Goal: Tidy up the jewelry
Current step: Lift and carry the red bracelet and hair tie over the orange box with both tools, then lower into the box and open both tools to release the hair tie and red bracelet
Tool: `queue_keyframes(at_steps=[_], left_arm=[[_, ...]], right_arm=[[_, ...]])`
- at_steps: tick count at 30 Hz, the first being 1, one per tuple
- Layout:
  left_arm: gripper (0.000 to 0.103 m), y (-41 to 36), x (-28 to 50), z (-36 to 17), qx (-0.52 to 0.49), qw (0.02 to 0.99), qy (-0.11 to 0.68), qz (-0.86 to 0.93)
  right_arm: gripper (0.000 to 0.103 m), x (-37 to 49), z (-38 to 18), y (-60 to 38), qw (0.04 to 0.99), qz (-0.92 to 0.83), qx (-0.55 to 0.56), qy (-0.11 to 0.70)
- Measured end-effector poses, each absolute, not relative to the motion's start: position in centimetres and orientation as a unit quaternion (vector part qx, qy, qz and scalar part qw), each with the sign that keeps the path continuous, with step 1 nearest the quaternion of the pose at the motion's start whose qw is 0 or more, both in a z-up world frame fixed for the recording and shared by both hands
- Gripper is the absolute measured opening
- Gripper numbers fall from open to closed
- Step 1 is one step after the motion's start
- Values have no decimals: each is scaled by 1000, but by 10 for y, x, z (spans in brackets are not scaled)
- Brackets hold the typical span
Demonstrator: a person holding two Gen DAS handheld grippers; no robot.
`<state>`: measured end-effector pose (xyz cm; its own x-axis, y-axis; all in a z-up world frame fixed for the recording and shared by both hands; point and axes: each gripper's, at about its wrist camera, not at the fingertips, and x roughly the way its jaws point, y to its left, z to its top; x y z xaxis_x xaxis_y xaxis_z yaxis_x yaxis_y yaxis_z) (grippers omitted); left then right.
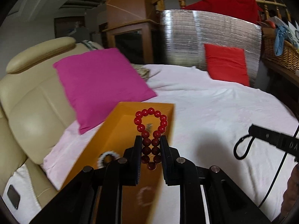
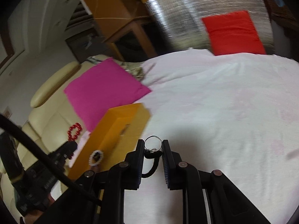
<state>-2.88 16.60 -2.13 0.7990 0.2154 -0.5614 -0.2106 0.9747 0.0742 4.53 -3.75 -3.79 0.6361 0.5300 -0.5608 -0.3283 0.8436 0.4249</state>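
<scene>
1. Over the orange box (image 1: 119, 136), the left gripper (image 1: 150, 145) is pinching a red bead bracelet (image 1: 151, 128), its fingers closed tight on the lower beads.
2. The bracelet is squeezed into a long loop running up and away from the fingers, its round end pointing at the box's far wall.
3. Inside the box, a white bead bracelet (image 1: 108, 157) is lying near the left finger (image 1: 137, 149); a blurred pale ring of beads (image 1: 146, 196) is showing lower down.
4. Just right of the box, over the white bedsheet (image 2: 214, 112), the right gripper (image 2: 153, 149) is holding a thin wire ring with a black cord (image 2: 152, 148), its fingers narrowed on it.
5. A pink cushion (image 1: 101, 85) is lying behind the box, and a red cushion (image 1: 227, 63) is leaning far back.
</scene>
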Motion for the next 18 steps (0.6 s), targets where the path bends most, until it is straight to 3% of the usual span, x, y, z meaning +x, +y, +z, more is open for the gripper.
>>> queue_keyframes(at_steps=[10,18], left_arm=[[19,218,-52,-23,-4,942,300,152],[19,240,-51,-43,-14,934,317,165]], right_arm=[[20,32,-19,69,882,299,87,354],[20,33,-34,112,873,308,62,372]])
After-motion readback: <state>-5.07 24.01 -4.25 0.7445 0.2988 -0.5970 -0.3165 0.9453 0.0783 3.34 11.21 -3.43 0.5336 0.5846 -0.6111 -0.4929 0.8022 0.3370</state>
